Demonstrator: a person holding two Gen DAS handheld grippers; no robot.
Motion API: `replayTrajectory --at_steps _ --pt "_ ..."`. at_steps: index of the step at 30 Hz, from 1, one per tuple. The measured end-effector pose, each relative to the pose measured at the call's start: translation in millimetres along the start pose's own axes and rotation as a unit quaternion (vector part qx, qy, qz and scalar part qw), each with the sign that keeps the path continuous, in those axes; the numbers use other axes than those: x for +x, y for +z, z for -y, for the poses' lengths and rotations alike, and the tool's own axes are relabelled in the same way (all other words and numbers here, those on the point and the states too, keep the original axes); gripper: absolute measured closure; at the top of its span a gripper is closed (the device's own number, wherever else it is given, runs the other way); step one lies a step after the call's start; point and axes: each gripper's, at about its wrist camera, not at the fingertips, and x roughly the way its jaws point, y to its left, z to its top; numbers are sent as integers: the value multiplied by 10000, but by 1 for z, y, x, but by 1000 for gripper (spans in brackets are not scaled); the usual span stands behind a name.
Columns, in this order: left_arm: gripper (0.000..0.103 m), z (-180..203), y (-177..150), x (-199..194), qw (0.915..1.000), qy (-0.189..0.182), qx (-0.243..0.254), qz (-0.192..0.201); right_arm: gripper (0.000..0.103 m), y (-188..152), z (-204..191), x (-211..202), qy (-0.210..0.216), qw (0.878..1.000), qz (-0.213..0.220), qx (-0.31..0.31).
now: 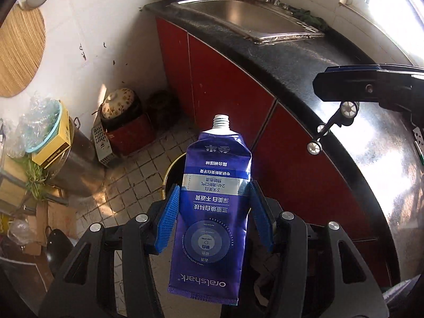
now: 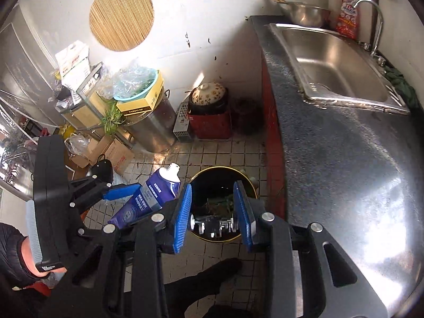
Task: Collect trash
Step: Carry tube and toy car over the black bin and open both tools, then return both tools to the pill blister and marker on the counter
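Note:
A purple toothpaste tube [image 1: 212, 212], cap off with its white neck pointing away, sits between the blue pads of my left gripper [image 1: 214, 188], which is shut on its middle. In the right wrist view the tube [image 2: 151, 193] and the left gripper [image 2: 143, 198] hang at the left, just beside the bin. The round black bin [image 2: 225, 170] with a gold rim stands on the tiled floor against the red cabinet, with green scraps inside. My right gripper [image 2: 213, 186] is above the bin, its jaws apart with nothing between them. In the left wrist view the right gripper [image 1: 322, 79] is over the counter edge.
A black countertop [image 2: 344, 159] with a steel sink [image 2: 339, 61] runs along the right. On the floor behind the bin stand a red basket with a clay pot [image 2: 209, 98], a steel drum [image 2: 153, 127] and cardboard boxes [image 2: 116, 153]. A dark shoe [image 2: 206, 278] is near the bin.

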Motion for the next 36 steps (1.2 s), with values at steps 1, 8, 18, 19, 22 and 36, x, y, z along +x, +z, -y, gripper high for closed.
replayTrajectory --at_steps 1,8,18,19,22,36 --pt "51 -4 -2 10 10000 -31 -80 -21 70 3 -1 14 17 10000 -95 14" --pt "51 -26 -10 75 9982 -133 -550 -184 70 9 0 99 -154 9976 -677 -63" --pt "51 -41 -11 109 9962 -261 -777 -281 50 15 5 141 -150 9937 -1107 91" --pt "44 -42 -11 110 9958 -312 -809 -288 39 15 6 140 -157 9939 -1086 122" --pt "15 -45 -11 110 9958 -193 -867 -211 25 18 8 132 -147 9952 -955 161" --pt "14 -15 13 50 9994 142 -304 -16 16 4 32 2 -236 9977 -55 637"
